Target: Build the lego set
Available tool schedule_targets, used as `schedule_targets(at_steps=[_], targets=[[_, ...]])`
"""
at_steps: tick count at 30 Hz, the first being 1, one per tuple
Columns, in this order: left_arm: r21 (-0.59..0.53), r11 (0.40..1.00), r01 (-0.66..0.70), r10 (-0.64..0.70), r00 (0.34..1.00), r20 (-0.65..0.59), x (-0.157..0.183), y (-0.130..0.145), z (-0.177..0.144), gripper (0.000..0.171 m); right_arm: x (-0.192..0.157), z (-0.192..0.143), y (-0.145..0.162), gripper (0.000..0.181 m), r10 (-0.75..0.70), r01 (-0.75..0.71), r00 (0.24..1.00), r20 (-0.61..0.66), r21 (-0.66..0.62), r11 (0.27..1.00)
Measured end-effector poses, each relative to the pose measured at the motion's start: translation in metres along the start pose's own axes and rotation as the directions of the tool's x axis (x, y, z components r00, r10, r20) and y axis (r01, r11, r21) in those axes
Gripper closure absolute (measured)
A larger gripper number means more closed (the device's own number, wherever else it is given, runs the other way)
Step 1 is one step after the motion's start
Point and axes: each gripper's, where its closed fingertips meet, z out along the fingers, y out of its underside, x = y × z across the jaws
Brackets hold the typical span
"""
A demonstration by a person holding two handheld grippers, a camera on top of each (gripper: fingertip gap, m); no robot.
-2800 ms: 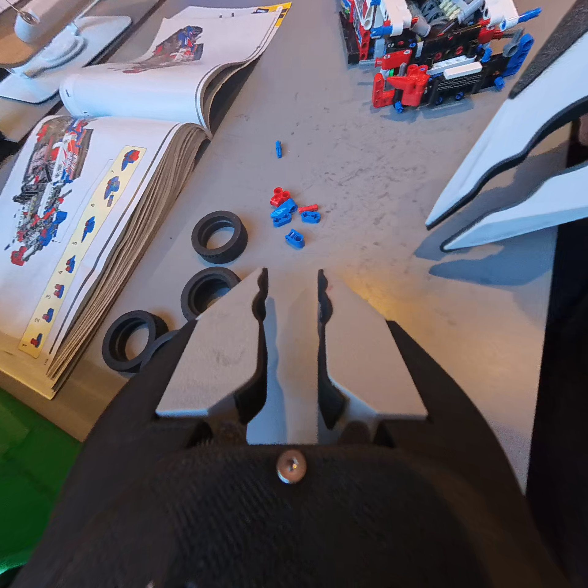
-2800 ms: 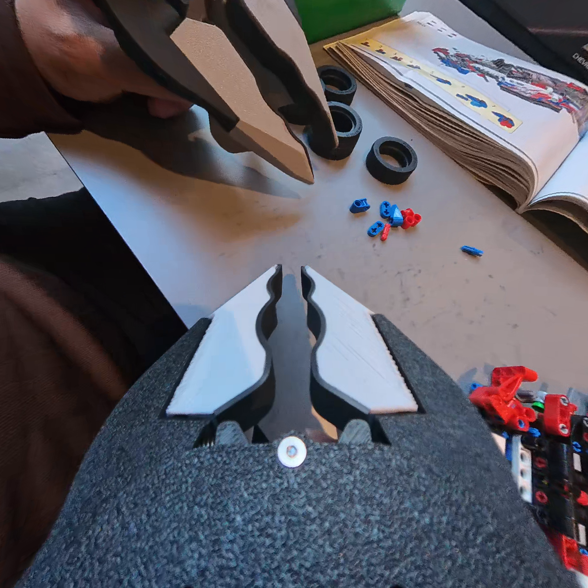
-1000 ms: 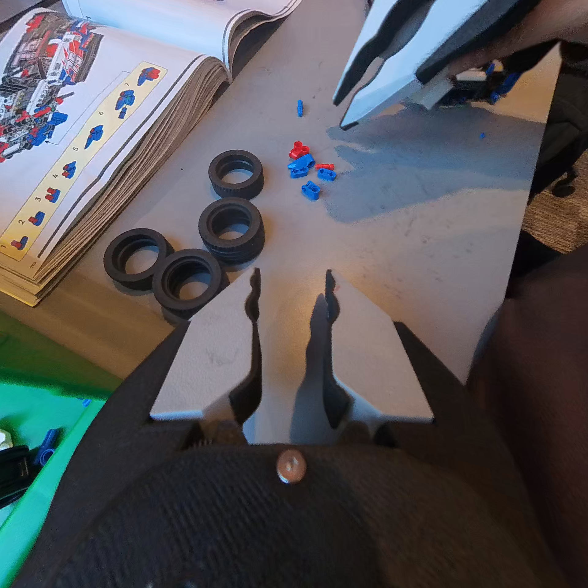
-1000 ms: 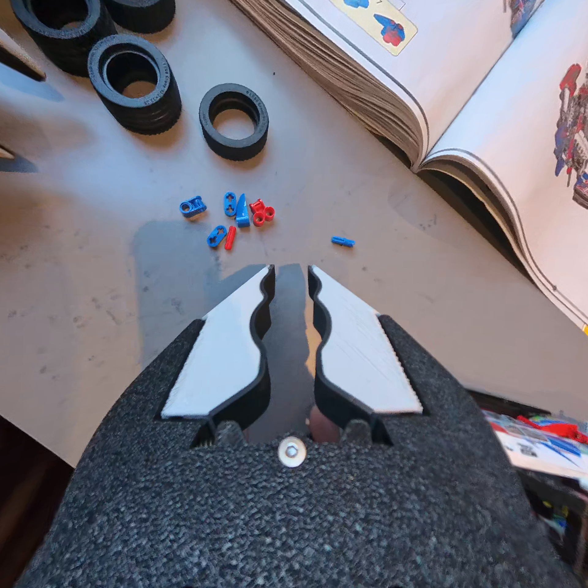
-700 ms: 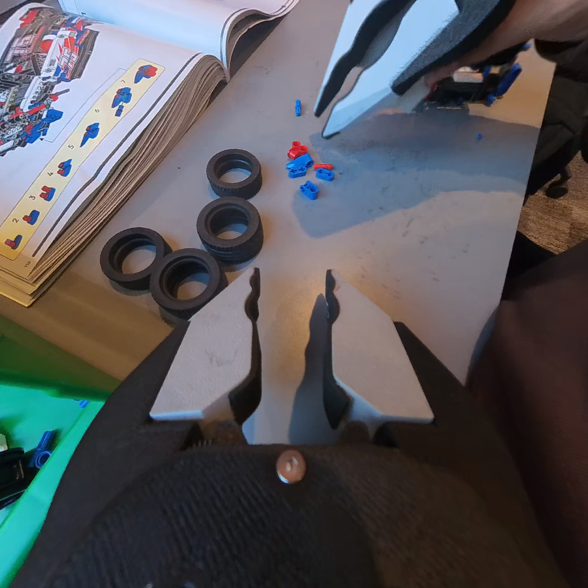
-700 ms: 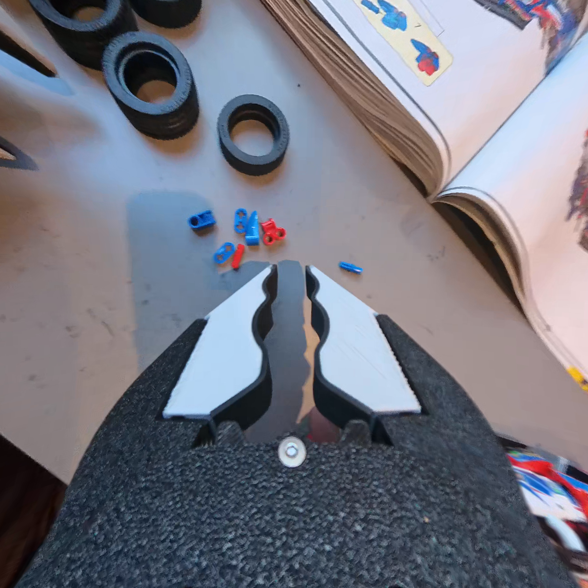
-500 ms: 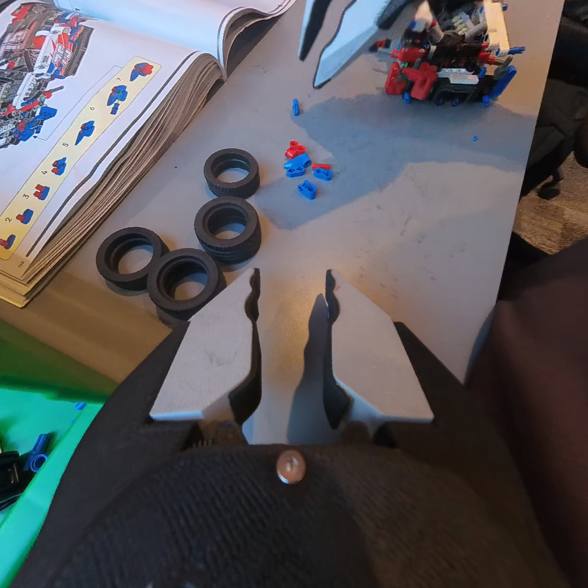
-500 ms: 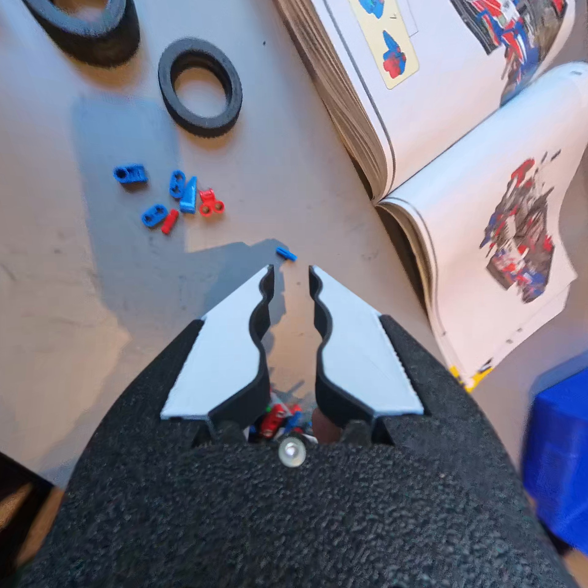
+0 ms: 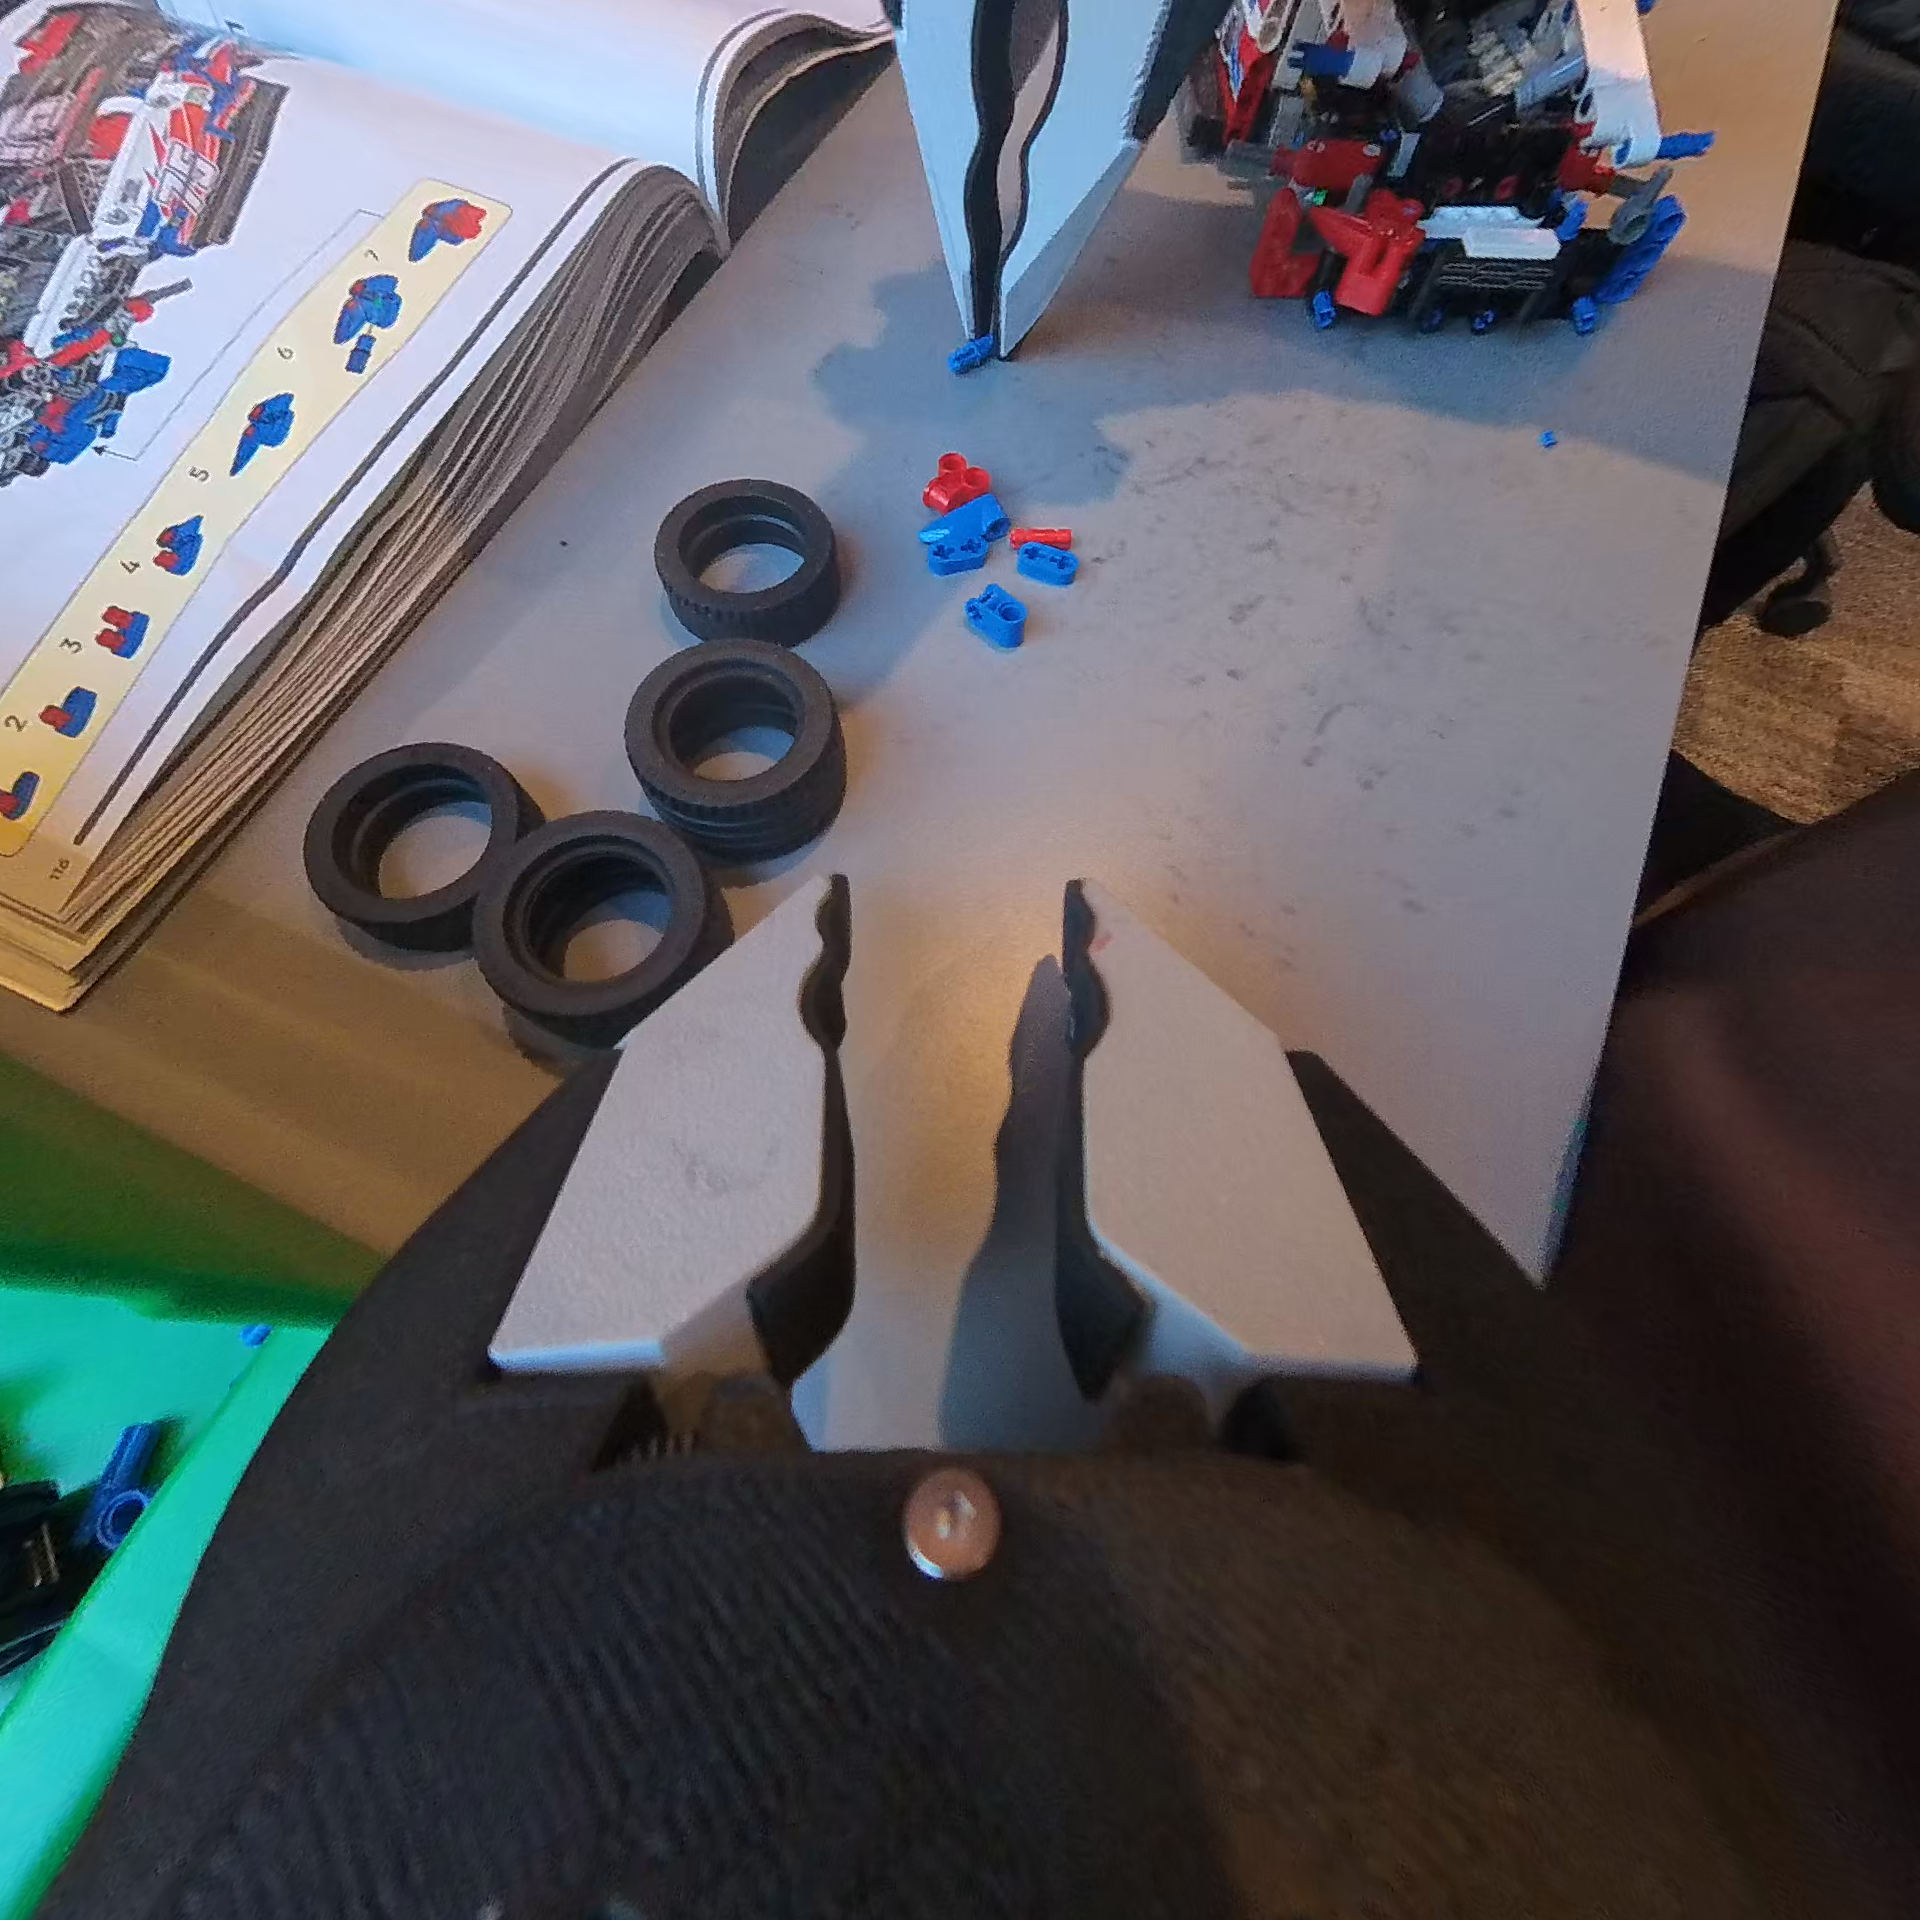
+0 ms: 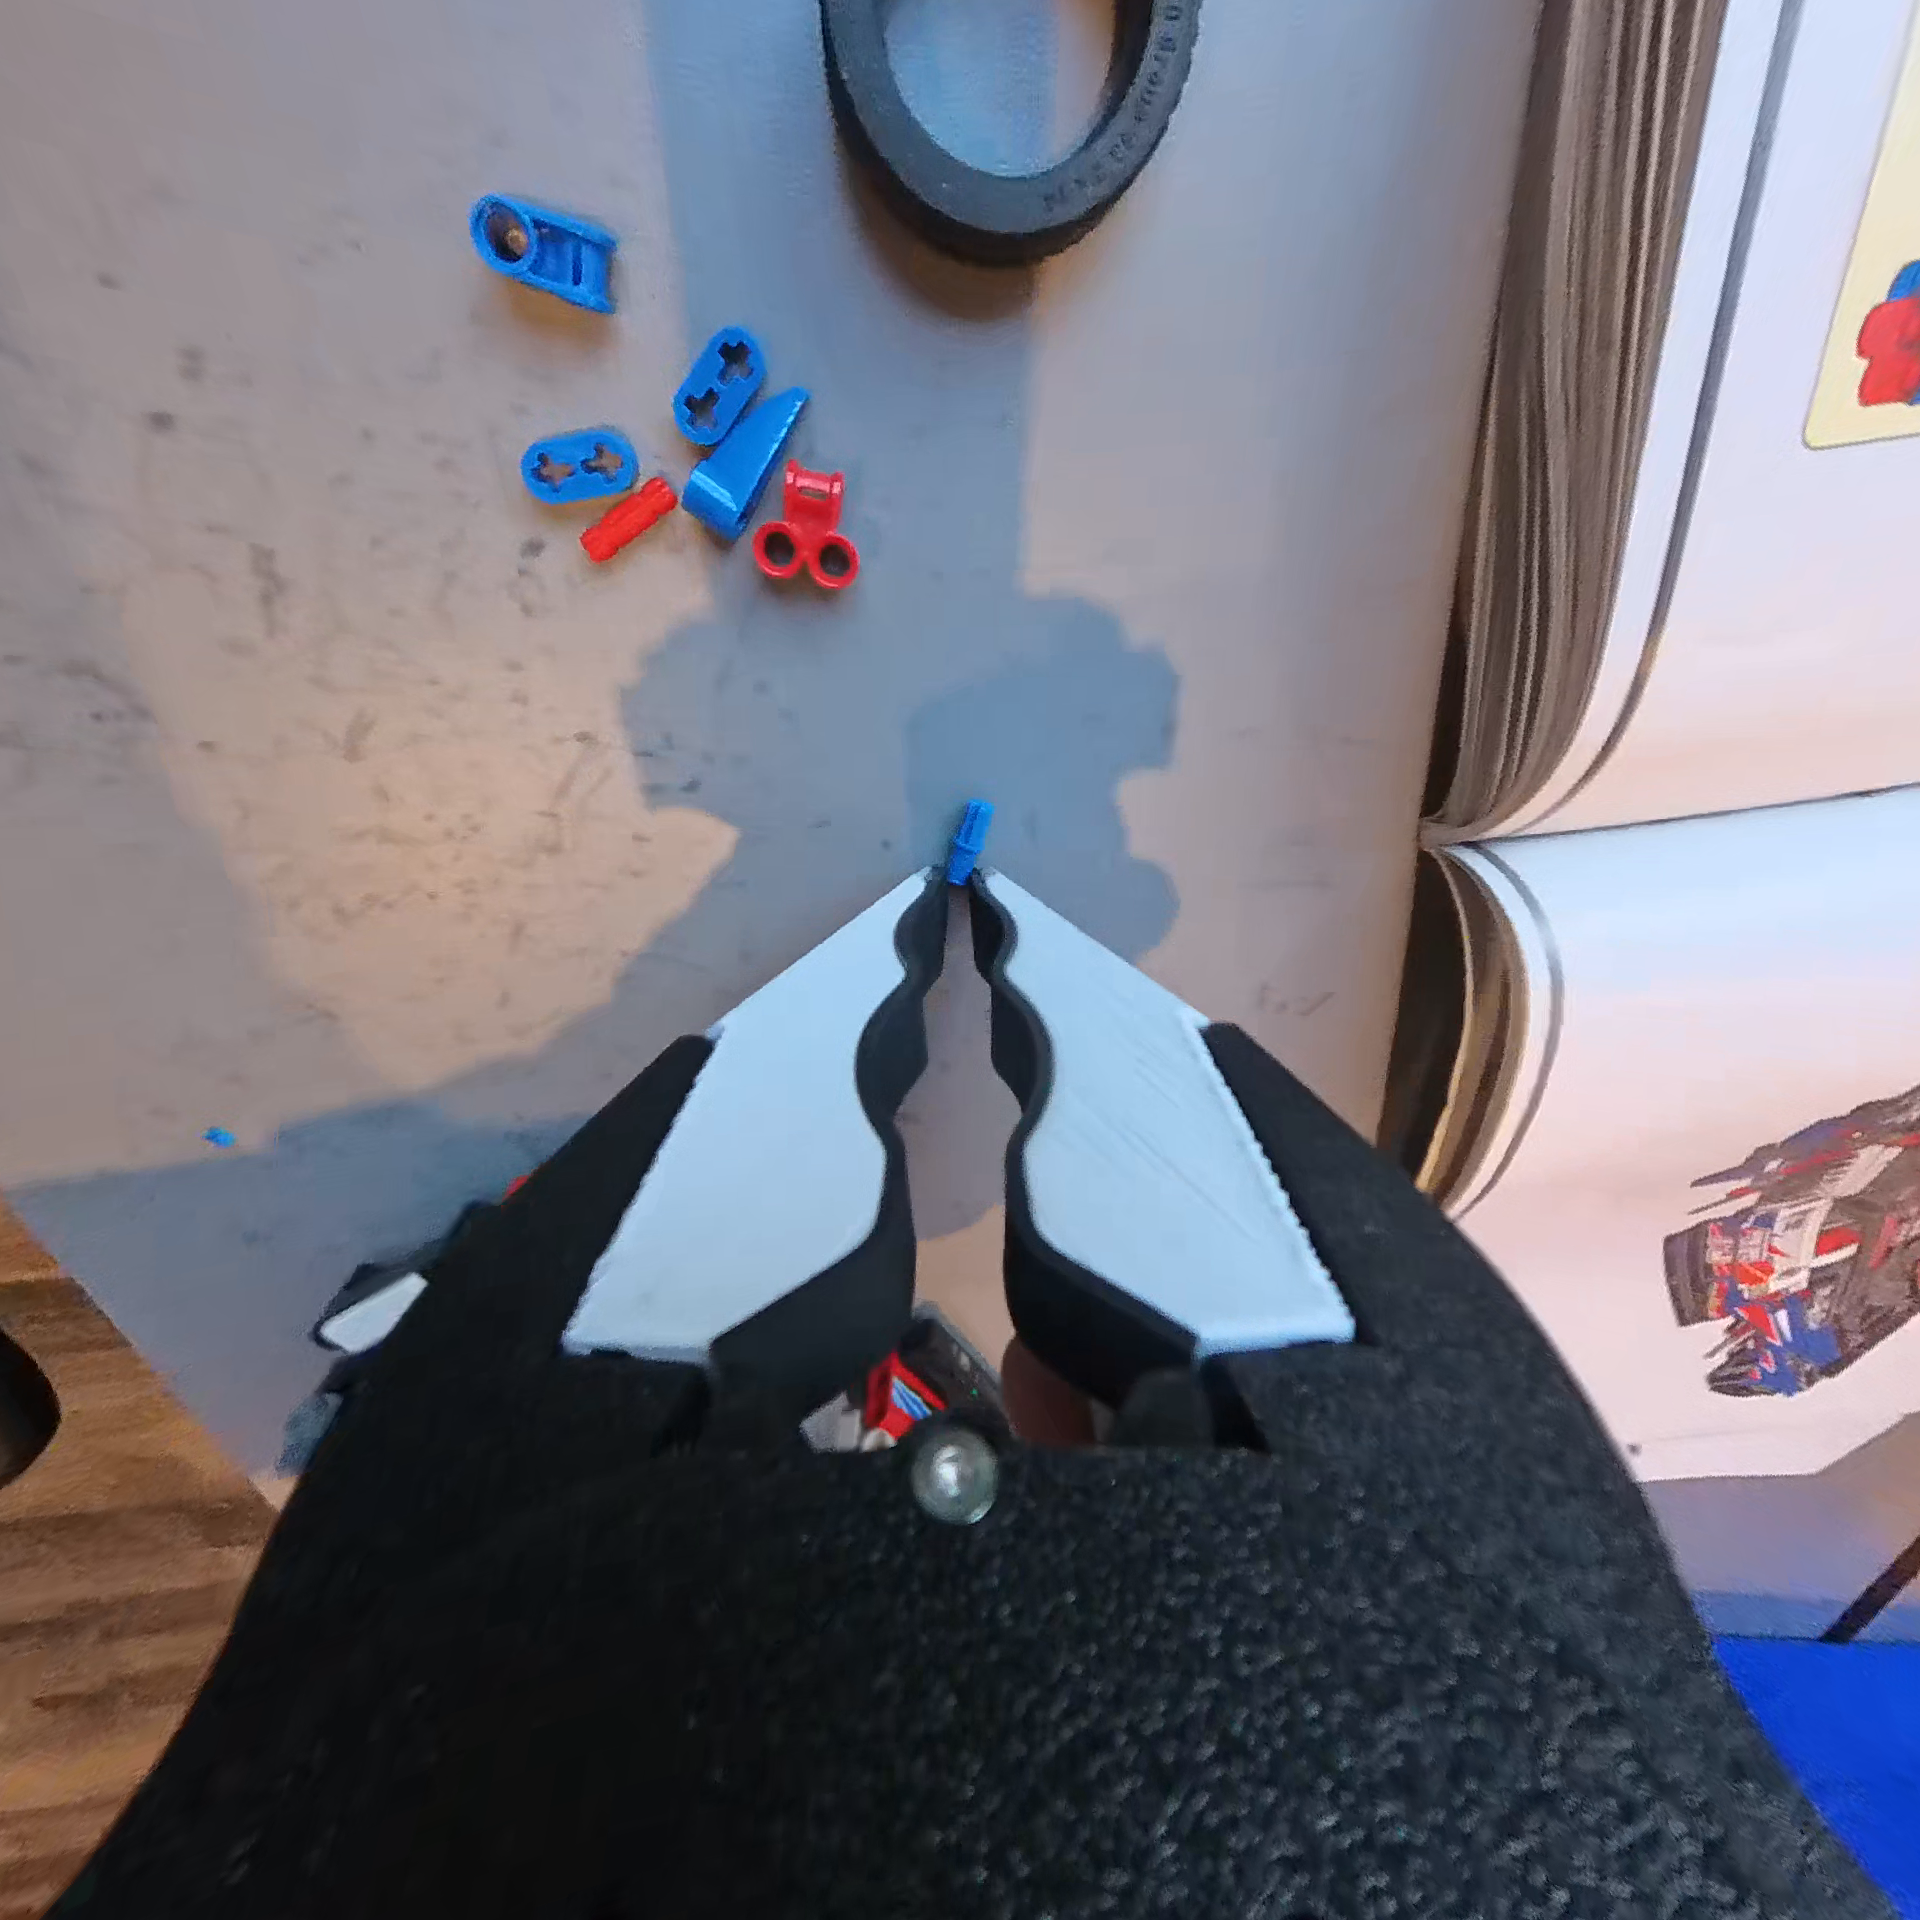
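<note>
Right gripper (image 10: 958,881) pinched nearly closed on near end of small blue pin (image 10: 968,837), tips down at grey table (image 10: 312,831). Pin just beside open instruction book (image 10: 1714,727), apart from loose red and blue pieces (image 10: 717,468). Long axis in line with fingers, free end pointing away toward black tyre (image 10: 1008,125). Grip only at very tip, so best lifted slowly, squeeze steady, no twisting. Left gripper (image 9: 951,899) hovering, jaws moderately apart, empty, near stacked tyres (image 9: 582,914). Half-built model (image 9: 1455,208) at far edge.

The right gripper (image 10: 958,881) points steeply down at upper centre of the left wrist view, its fingertips nearly together and pinching. The left gripper (image 9: 948,896) sits lower centre of its view, jaws parted with nothing between them.
</note>
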Motion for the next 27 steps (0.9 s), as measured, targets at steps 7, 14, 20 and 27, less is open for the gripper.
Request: schedule_targets(at_steps=[7, 14, 20, 27], targets=[[0.01, 1.0, -0.008, 0.008, 1.0, 0.006, 0.0, -0.001, -0.001, 0.134, -0.048, -0.017, -0.037, 0.177, 0.263, -0.244, 0.957, -0.121, 0.151, 0.958], [-0.002, 1.0, -0.031, 0.031, 0.999, 0.018, 0.001, 0.0, 0.0, 0.135, -0.092, -0.015, -0.059, 0.177, 0.451, -0.382, 0.878, -0.158, 0.335, 0.861], [-0.002, 0.999, -0.047, 0.047, 0.998, 0.035, 0.001, 0.0, 0.0, 0.136, -0.092, -0.015, -0.052, 0.177, 0.49, -0.382, 0.851, -0.19, 0.419, 0.824], [-0.043, 0.998, -0.039, 0.043, 0.995, 0.093, -0.007, 0.004, 0.004, 0.136, -0.099, -0.008, -0.044, 0.176, 0.496, -0.369, 0.859, -0.129, 0.517, 0.773]])
